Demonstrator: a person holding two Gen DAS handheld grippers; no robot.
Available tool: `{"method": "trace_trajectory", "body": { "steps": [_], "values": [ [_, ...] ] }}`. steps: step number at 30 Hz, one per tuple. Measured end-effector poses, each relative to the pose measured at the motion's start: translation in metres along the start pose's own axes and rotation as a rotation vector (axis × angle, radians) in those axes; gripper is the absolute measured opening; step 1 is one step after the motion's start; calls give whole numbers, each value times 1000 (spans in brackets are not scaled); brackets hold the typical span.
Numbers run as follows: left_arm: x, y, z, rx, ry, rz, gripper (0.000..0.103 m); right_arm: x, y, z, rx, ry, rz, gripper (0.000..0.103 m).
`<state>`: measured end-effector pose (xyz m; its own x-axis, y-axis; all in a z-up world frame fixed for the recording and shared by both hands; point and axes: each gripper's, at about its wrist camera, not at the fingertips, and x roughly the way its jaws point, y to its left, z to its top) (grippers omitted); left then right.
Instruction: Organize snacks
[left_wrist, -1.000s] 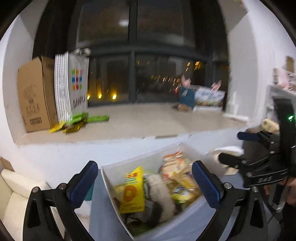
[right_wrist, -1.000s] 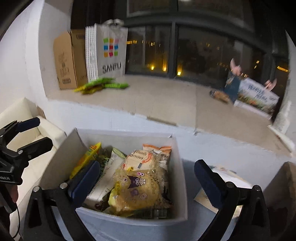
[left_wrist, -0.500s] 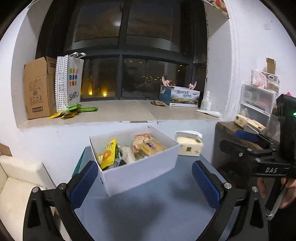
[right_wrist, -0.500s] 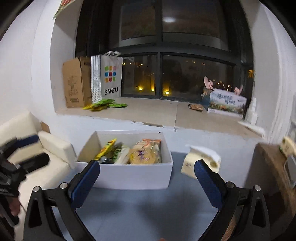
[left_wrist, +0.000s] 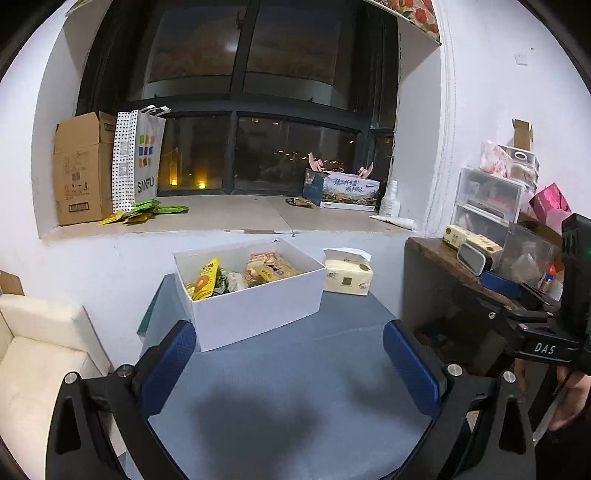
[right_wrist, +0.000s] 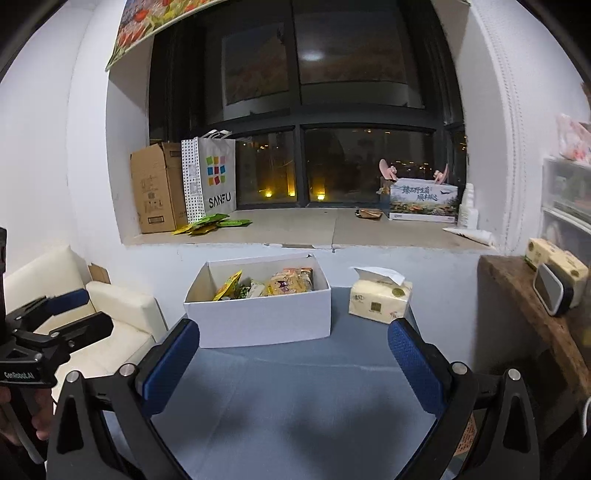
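A white box (left_wrist: 255, 308) (right_wrist: 258, 317) stands at the back of a grey-blue table (left_wrist: 295, 387) (right_wrist: 295, 398). It holds several snack packets, among them a yellow packet (left_wrist: 203, 282) (right_wrist: 227, 284) and a pale packet with a cartoon print (left_wrist: 271, 271) (right_wrist: 290, 282). My left gripper (left_wrist: 290, 363) is open and empty, held well back from the box. My right gripper (right_wrist: 293, 360) is open and empty too, also in front of the box. Each gripper shows at the edge of the other's view.
A tissue pack (left_wrist: 349, 277) (right_wrist: 380, 299) sits right of the box. The window ledge holds a cardboard box (left_wrist: 79, 170), a SANFU bag (right_wrist: 216, 177) and green packets (left_wrist: 147, 212). A cream sofa (right_wrist: 92, 321) is left; a wooden shelf (right_wrist: 532, 306) is right.
Both grippers have pulled back and up from right over the box. The box now looks small and far, and much of the bare table shows in front of it.
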<state>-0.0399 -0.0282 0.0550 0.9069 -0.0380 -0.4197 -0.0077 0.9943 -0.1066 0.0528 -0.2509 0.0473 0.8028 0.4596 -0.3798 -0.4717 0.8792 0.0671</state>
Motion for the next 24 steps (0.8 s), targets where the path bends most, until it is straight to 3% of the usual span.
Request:
{"method": "trace_trajectory", "body": {
  "steps": [11, 24],
  "values": [
    [-3, -7, 2, -3, -6, -22, 103, -10, -6, -5, 23, 9, 4, 103],
    [-8, -14, 5, 23, -16, 13, 103, -20, 8, -3, -8, 0, 20, 103]
  ]
}}
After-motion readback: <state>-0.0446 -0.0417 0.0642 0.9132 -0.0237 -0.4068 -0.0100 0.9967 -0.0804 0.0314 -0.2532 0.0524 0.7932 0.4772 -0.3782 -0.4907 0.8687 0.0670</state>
